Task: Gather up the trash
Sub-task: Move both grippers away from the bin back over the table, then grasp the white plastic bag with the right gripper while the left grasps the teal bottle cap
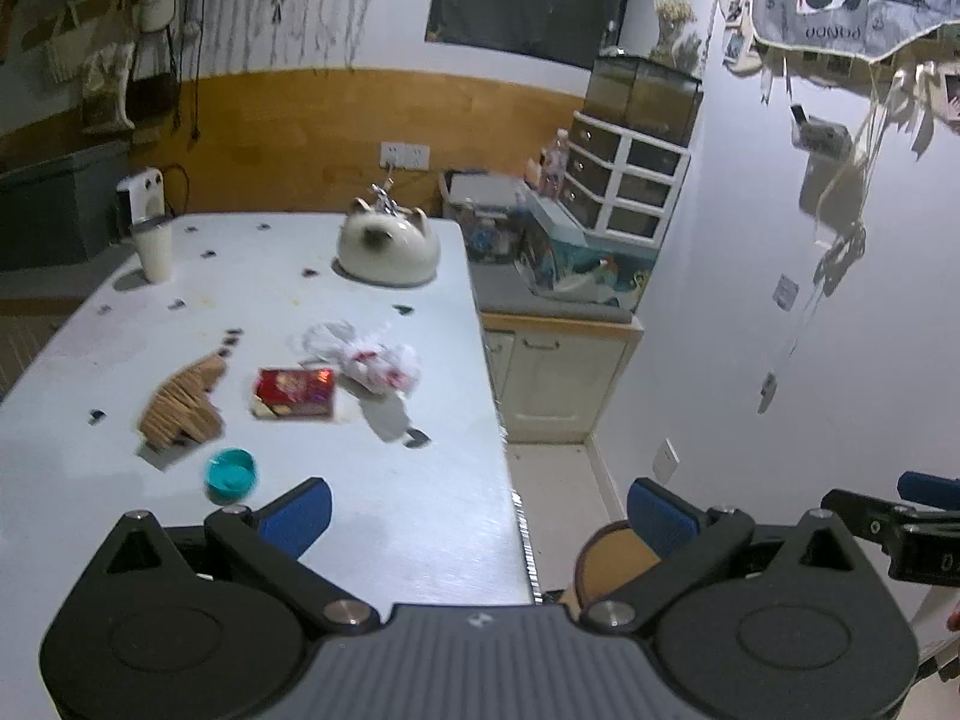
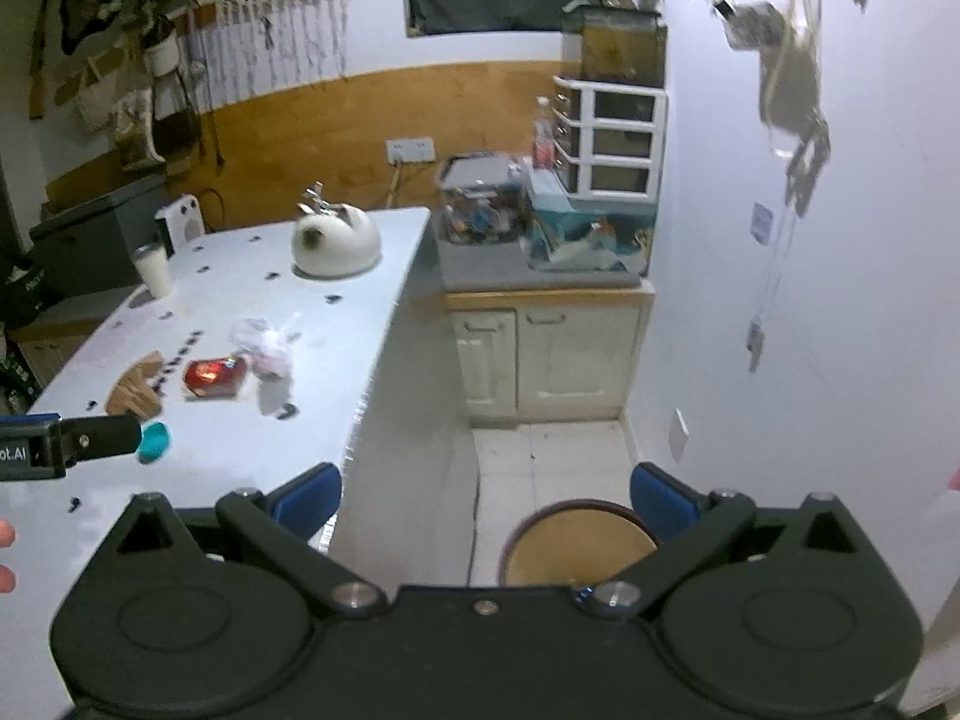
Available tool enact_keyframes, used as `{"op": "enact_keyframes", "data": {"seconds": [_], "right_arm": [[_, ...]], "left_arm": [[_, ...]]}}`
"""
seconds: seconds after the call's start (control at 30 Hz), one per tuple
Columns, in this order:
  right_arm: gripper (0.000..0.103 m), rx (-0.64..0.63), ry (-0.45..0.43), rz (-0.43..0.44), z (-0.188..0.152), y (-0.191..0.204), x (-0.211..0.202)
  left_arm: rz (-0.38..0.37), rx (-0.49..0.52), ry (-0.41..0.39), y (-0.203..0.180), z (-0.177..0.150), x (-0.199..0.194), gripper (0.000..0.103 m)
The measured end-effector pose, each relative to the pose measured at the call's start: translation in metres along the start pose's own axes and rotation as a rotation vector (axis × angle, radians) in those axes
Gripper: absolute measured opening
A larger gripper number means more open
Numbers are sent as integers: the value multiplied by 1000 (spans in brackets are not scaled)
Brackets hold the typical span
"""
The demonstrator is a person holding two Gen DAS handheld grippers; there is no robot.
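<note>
A white table [image 1: 390,510] carries the trash: a crumpled clear plastic bag with red print [image 1: 366,355], a red snack packet [image 1: 295,393], a brown cardboard piece [image 1: 180,405] and a small teal lid [image 1: 230,475]. The same bag [image 2: 267,343], packet [image 2: 213,376], cardboard [image 2: 135,391] and lid [image 2: 153,441] show in the right wrist view. My left gripper [image 1: 480,516] is open and holds nothing, hanging over the table's near right corner, short of the lid. My right gripper [image 2: 486,501] is open and holds nothing, off the table's right edge above the floor.
A white cat-shaped kettle [image 1: 389,249] and a white cup [image 1: 153,251] stand at the table's far end. A round wooden stool [image 2: 579,543] sits on the floor below my right gripper. A cabinet [image 2: 546,354] with cluttered boxes stands against the back wall.
</note>
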State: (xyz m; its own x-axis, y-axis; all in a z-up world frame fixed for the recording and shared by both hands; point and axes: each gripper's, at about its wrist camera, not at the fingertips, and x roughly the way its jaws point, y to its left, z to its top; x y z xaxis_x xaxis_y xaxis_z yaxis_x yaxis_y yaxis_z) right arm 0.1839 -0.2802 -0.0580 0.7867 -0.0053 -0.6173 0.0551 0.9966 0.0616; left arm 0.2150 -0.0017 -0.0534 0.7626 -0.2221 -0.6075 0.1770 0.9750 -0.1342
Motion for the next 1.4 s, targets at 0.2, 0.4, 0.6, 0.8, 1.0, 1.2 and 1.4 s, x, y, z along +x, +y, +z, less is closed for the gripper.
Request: {"op": "enact_keyframes", "data": {"seconds": [0.2, 0.4, 0.6, 0.8, 1.0, 1.2, 1.4], "right_arm": [[103, -14, -38, 31, 5, 43, -9], [103, -31, -59, 68, 10, 86, -6], [103, -55, -68, 108, 21, 126, 10], [103, -75, -67, 132, 36, 159, 40], [103, -93, -55, 136, 51, 185, 84], [103, -105, -49, 127, 62, 201, 132], [103, -134, -10, 107, 72, 210, 186]], "left_arm": [[18, 2, -27, 36, 3, -21, 103], [48, -10, -42, 74, 9, -30, 103], [87, -31, -51, 115, 21, -27, 103], [125, -61, -44, 158, 36, -6, 103], [138, -76, 0, 194, 45, 32, 103], [133, -70, 55, 210, 36, 79, 103], [80, -37, 97, 210, 17, 126, 103]]}}
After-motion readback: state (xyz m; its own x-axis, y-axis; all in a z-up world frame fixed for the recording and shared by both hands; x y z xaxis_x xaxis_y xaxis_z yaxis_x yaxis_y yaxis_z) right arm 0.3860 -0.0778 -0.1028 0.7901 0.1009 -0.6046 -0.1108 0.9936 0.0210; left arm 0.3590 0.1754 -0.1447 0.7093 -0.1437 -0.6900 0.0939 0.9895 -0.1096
